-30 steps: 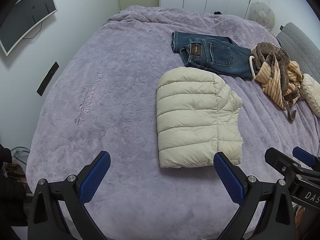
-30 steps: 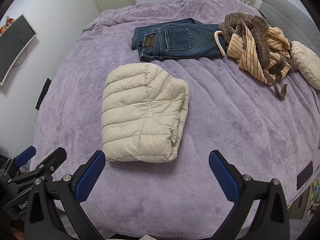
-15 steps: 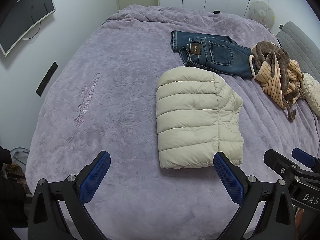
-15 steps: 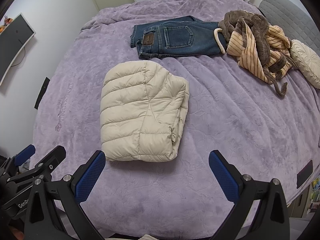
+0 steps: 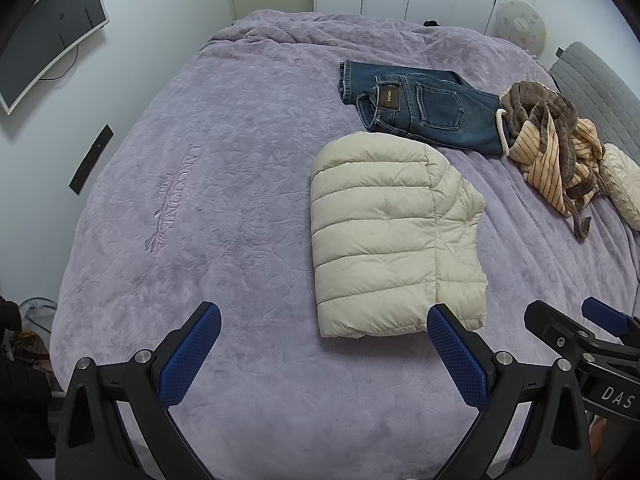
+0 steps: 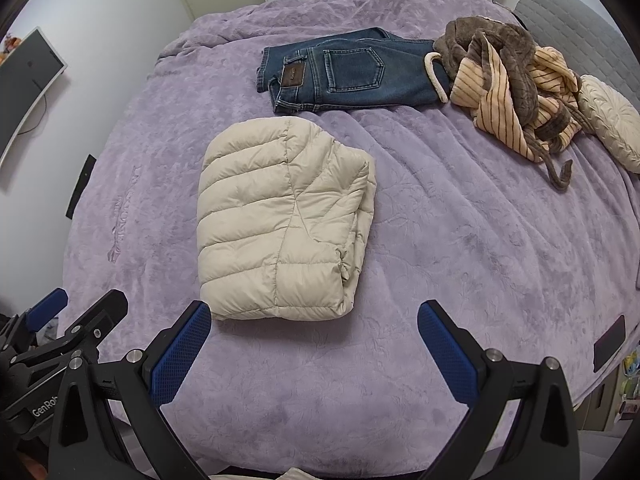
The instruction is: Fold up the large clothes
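Lavender plush bedspread covered the bed, and on it a folded cream puffer jacket lay near the front edge. Folded blue jeans sat just behind it, a crumpled striped brown robe beside them. Both the left gripper and right gripper hung above the bedspread, jaws spread wide, holding nothing
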`<state>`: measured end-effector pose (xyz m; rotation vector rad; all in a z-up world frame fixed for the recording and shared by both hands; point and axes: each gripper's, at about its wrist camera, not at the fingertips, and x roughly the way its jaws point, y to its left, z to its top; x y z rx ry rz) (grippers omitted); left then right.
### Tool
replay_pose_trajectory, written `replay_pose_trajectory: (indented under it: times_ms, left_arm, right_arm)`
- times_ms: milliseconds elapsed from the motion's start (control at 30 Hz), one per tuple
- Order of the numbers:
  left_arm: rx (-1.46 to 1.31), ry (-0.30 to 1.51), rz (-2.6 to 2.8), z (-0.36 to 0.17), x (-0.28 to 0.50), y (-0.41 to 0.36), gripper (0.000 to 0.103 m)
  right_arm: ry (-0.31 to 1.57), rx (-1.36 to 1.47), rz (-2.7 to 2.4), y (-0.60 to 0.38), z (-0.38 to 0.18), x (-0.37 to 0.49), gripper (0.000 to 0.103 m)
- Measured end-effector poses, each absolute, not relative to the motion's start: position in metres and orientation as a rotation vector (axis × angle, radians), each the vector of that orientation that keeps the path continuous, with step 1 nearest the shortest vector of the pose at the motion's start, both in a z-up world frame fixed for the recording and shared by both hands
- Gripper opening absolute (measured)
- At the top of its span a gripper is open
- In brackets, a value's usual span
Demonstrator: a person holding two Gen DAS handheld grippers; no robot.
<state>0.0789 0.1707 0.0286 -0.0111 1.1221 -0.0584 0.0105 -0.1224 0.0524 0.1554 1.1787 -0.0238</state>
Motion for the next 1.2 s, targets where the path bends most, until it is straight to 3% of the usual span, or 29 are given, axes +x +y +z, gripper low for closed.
replay_pose_trajectory:
  times_ms: [1200]
  left_arm:
    - [0.022,1.098,-0.062,0.033,0.077,0.168,0.103]
  right_arm:
    - [1.183,0.104,-0.023,-0.131,0.056,0.014,0.103]
